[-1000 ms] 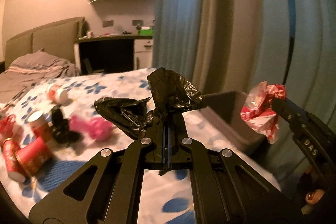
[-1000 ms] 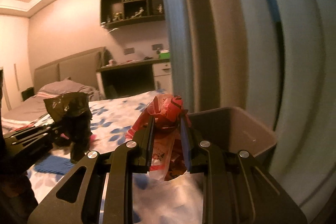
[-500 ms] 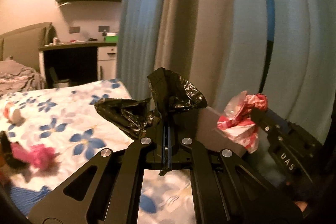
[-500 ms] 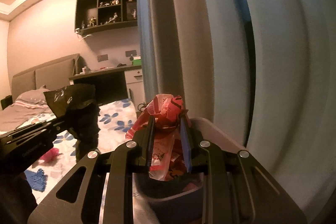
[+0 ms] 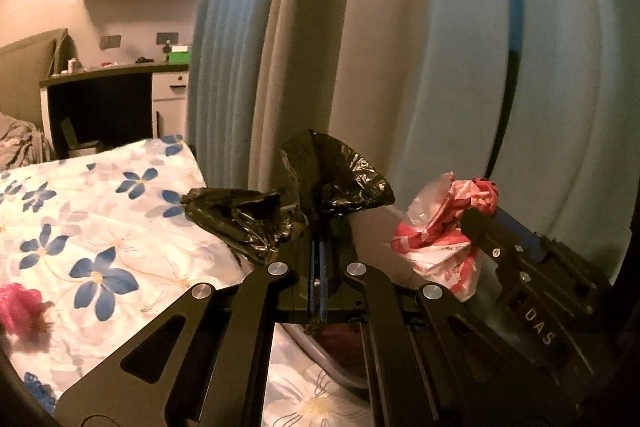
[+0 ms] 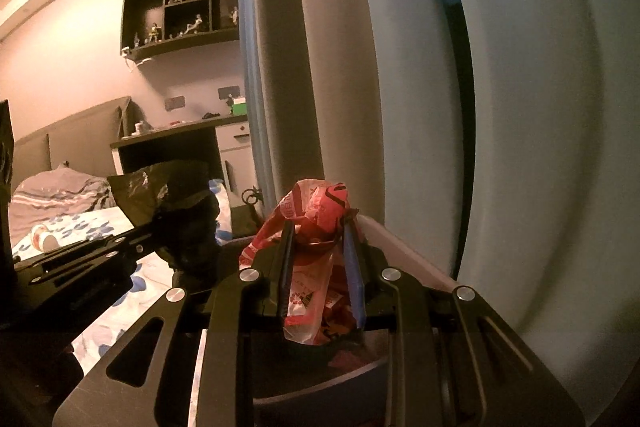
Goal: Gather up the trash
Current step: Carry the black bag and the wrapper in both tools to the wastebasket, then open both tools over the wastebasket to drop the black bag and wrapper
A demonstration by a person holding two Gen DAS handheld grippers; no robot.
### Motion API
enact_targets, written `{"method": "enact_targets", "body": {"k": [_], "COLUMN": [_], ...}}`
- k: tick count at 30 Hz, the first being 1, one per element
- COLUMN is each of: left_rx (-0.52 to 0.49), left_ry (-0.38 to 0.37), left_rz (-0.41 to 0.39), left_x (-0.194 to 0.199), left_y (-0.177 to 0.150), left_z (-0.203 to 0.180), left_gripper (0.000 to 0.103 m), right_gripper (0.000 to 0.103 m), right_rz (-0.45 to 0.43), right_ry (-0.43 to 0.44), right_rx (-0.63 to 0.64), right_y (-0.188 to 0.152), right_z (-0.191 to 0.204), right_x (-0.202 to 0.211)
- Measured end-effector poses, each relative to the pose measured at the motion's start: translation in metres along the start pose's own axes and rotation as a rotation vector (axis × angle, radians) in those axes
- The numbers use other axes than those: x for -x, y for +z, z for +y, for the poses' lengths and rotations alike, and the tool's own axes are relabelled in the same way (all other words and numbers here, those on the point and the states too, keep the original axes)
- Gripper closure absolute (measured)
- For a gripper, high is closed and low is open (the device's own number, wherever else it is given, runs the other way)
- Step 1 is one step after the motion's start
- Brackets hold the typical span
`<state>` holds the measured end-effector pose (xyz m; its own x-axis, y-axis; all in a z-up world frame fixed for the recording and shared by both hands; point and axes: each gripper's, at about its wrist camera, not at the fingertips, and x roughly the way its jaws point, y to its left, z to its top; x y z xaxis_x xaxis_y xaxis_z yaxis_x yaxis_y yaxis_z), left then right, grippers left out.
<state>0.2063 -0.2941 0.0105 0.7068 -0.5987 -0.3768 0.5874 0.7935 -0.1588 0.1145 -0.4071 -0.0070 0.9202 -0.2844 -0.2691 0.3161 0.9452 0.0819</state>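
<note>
Left gripper [image 5: 318, 227]: jaws clenched on a crumpled black plastic bag [image 5: 256, 219], which fans out ahead of the tips. Right gripper [image 6: 320, 247]: jaws grasping a red-and-white wrapper [image 6: 316, 211] between them. A grey bin [image 6: 404, 247] sits directly below both jaws, beside the floral bed [image 5: 100, 227].

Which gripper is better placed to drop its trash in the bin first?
Right. The right gripper holds the red wrapper directly over the open bin, while the left gripper with the black bag sits nearer the bin's bedside edge.
</note>
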Motion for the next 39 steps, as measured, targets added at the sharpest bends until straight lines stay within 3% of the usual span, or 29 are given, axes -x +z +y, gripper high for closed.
{"method": "enact_targets", "body": {"k": [21, 24, 26, 32, 36, 39], "left_rx": [0.019, 0.015, 0.015, 0.076, 0.109, 0.116], "left_ry": [-0.123, -0.138, -0.135, -0.101, -0.052, 0.01], "left_rz": [0.068, 0.077, 0.079, 0.057, 0.038, 0.018], "left_x": [-0.036, -0.038, -0.038, -0.028, -0.013, 0.002], "left_y": [-0.007, -0.009, -0.011, -0.014, -0.014, -0.014], "left_z": [0.0, -0.001, 0.001, 0.014, 0.024, 0.031], "left_gripper": [0.102, 0.092, 0.072, 0.029, 0.019, 0.012], "right_gripper": [0.076, 0.071, 0.069, 0.062, 0.059, 0.049], "right_rz": [0.028, 0.031, 0.031, 0.024, 0.011, 0.0], "right_ry": [-0.008, -0.009, -0.01, -0.016, -0.017, -0.014], "right_rx": [-0.009, -0.013, -0.016, -0.023, -0.022, -0.029], "right_y": [0.001, 0.0, -0.001, 0.0, 0.001, 0.003], "right_z": [0.002, 0.0, -0.002, -0.006, -0.005, -0.006], "right_x": [-0.026, -0.027, -0.026, -0.023, -0.015, -0.008]}}
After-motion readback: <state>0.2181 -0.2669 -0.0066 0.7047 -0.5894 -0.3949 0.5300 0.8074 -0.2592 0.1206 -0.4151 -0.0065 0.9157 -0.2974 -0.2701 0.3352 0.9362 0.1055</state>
